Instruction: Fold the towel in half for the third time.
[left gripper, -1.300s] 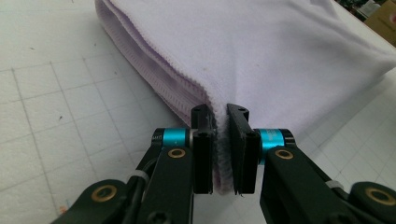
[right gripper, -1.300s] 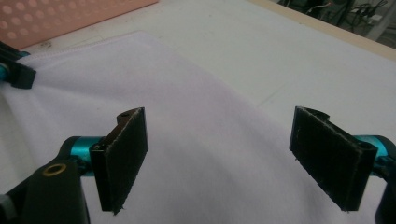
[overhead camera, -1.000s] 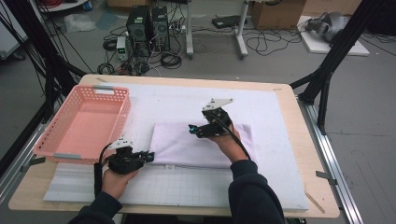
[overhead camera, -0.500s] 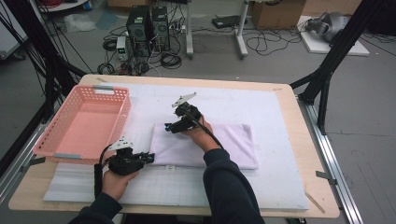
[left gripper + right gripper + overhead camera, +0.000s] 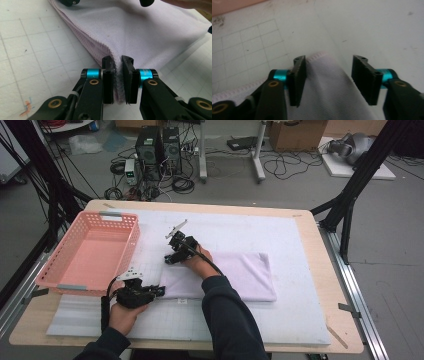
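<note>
My right tool (image 5: 172, 256) has swung left to the towel's (image 5: 235, 275) upper-left corner, jaws closing around it but not yet pinching, while my left tool (image 5: 157, 291) pinches the lower-left corner on the desk (image 5: 310, 220).

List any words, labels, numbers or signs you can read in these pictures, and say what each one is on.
None can be read. The towel, pink basket, gridded mat and both grippers' jaws carry no print. Small coloured marks on the mat in the left gripper view are too blurred to read.
</note>
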{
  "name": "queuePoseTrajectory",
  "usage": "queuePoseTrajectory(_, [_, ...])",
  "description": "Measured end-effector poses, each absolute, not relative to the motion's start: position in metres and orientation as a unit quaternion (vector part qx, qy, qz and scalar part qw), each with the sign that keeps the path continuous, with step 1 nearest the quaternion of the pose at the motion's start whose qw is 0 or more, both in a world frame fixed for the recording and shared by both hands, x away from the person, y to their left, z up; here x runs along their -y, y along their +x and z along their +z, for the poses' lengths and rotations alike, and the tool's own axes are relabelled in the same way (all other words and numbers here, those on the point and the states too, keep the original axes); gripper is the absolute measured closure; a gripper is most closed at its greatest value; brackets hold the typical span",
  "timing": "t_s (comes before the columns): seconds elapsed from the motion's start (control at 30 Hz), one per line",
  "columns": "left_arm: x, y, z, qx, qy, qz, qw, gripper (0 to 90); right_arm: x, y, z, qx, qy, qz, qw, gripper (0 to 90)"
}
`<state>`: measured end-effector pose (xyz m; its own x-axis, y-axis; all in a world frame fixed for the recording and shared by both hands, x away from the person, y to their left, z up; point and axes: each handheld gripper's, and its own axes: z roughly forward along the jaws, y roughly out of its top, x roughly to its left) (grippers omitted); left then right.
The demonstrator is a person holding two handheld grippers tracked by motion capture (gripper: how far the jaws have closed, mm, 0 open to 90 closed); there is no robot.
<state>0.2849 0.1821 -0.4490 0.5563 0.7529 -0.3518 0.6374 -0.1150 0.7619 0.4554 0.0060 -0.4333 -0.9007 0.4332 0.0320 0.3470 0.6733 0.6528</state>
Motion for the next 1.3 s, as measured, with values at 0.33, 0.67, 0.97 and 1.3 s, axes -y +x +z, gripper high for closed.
queuePoseTrajectory(0.33, [-0.189, 0.284, -0.443, -0.469, 0.732, 0.055, 0.491, 80.5, -0.004, 0.448, -0.423, -0.91, 0.187, 0.364, 0.062, 82.4])
queuePoseTrajectory(0.67, [-0.175, 0.287, -0.427, -0.452, 0.698, 0.042, 0.554, 80.3, 0.038, 0.442, -0.394, -0.878, 0.196, 0.429, 0.082, 82.3])
queuePoseTrajectory(0.97, [-0.139, 0.297, -0.412, -0.42, 0.709, 0.028, 0.566, 80.3, 0.084, 0.438, -0.383, -0.861, 0.22, 0.449, 0.095, 82.3])
queuePoseTrajectory(1.3, [-0.084, 0.302, -0.394, -0.377, 0.733, 0.015, 0.566, 80.3, 0.14, 0.424, -0.37, -0.835, 0.246, 0.478, 0.115, 82.3])
